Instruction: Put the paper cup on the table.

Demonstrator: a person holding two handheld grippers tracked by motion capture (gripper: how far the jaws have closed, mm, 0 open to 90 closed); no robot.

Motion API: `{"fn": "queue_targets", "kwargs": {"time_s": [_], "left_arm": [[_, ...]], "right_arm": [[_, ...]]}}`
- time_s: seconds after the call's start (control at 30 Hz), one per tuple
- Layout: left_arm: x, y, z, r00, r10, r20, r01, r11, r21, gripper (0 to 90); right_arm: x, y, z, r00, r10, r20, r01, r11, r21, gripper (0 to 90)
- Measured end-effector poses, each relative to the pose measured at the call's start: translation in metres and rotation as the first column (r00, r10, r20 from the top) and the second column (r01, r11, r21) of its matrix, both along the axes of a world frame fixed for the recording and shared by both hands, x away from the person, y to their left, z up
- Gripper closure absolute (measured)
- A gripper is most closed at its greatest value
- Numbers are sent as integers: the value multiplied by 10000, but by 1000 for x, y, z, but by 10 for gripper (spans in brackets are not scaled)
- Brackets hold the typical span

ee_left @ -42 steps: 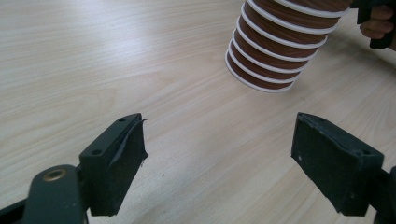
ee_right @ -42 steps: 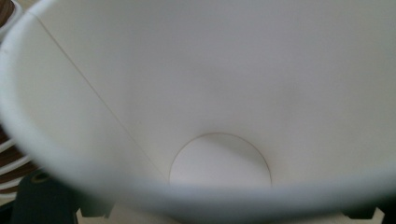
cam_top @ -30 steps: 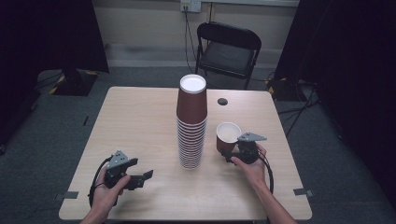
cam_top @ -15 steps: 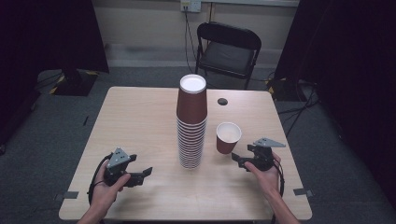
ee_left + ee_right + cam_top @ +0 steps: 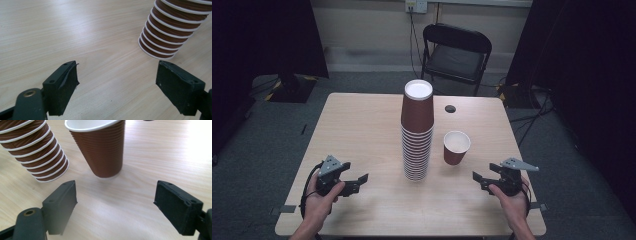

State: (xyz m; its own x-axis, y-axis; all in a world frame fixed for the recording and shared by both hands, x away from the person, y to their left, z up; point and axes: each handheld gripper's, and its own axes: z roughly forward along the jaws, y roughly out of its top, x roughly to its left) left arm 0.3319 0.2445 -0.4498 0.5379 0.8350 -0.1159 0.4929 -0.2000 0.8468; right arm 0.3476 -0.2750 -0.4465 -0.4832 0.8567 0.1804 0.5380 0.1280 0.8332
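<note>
A light wooden table (image 5: 362, 125) carries a tall stack of inverted ribbed brown paper cups (image 5: 417, 132) at centre; a single upright brown paper cup (image 5: 456, 148) stands just right of it. Left claw (image 5: 357, 182) and right claw (image 5: 479, 179) rest near the front edge, jaws wide apart, gripping nothing.

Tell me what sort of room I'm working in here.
Probably a recording or lab workspace: black curtains flank a light wooden table, a black folding chair stands behind, and cables run across grey carpet.
</note>
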Motion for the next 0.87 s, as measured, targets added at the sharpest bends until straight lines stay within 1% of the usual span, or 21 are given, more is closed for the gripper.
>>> {"fn": "queue_targets", "kwargs": {"time_s": [0.07, 0.13, 0.17, 0.3, 0.37, 0.4, 0.43, 0.47, 0.5, 0.53, 0.57, 0.6, 0.63, 0.67, 0.7, 0.73, 0.77, 0.8, 0.83, 0.87], "left_arm": [[-1, 1, 0, 10000, -3, -29, 3, 10000, -50, 178], [-2, 2, 1, 10000, 0, 13, 0, 10000, -70, 177], [-4, 2, 1, 10000, 37, -38, -37, 9999, -118, 178], [-8, 3, 2, 9999, -139, -68, 139, 9999, 33, 177], [-12, 3, 3, 9998, -180, -78, 181, 9996, 219, 177], [-14, 4, 2, 9998, -203, -73, 205, 9992, 351, 177], [-16, 4, 2, 9997, -254, -34, 255, 9980, 575, 177], [-17, 4, 1, 9995, -306, 27, 303, 9963, 801, 177], [-20, 3, -1, 9995, -305, 35, 300, 9959, 858, 174], [-22, 3, -4, 9996, -285, -5, 284, 9963, 810, 173], [-24, 3, -6, 9995, -326, -59, 329, 9973, 659, 173], [-26, 3, -7, 9992, -387, -69, 391, 9973, 626, 173], [-28, 3, -9, 9993, -377, -18, 378, 9974, 614, 172], [-29, 3, -10, 9993, -362, 42, 358, 9971, 665, 172], [-30, 3, -10, 9992, -403, 52, 399, 9967, 702, 172], [-31, 4, -10, 9989, -472, 74, 466, 9968, 644, 172], [-32, 5, -10, 9983, -557, 145, 545, 9957, 750, 173], [-32, 5, -11, 9982, -588, 138, 576, 9955, 755, 173], [-33, 6, -13, 9985, -542, 54, 538, 9967, 613, 173], [-34, 6, -14, 9986, -522, -8, 522, 9970, 576, 173]], "right_arm": [[-5, -5, 1, 9998, -183, -37, 184, 9997, 142, 185], [-11, -8, 1, 9996, -224, -153, 225, 9997, 51, 188], [-14, -10, 1, 9995, -244, -180, 244, 9997, 33, 188], [-29, -16, 2, 9992, -351, -183, 353, 9994, 72, 188], [-36, -20, 3, 9991, -376, -174, 377, 9993, 76, 182], [-39, -22, 4, 9995, -285, -104, 287, 9994, 174, 178], [-41, -24, 5, 9998, -178, -84, 180, 9995, 242, 178], [-43, -26, 6, 9997, -218, -54, 219, 9996, 186, 178], [-45, -28, 7, 9995, -304, -19, 304, 9995, 129, 178], [-48, -30, 9, 9994, -342, 58, 341, 9994, 104, 178], [-50, -33, 9, 9989, -449, 115, 448, 9990, 87, 176], [-52, -35, 9, 9985, -549, 66, 548, 9983, 200, 171], [-53, -38, 8, 9983, -591, 9, 590, 9979, 249, 169], [-55, -41, 7, 9970, -776, 81, 774, 9967, 238, 169], [-56, -42, 5, 9964, -838, 123, 834, 9961, 303, 169], [-57, -44, 2, 9960, -884, 111, 881, 9956, 307, 169], [-58, -45, -1, 9951, -991, 64, 990, 9950, 151, 166], [-58, -46, -3, 9952, -981, 35, 981, 9951, 126, 163], [-58, -47, -4, 9951, -989, 5, 989, 9950, 150, 160], [-57, -47, -5, 9942, -1075, 4, 1075, 9942, 47, 159]]}}
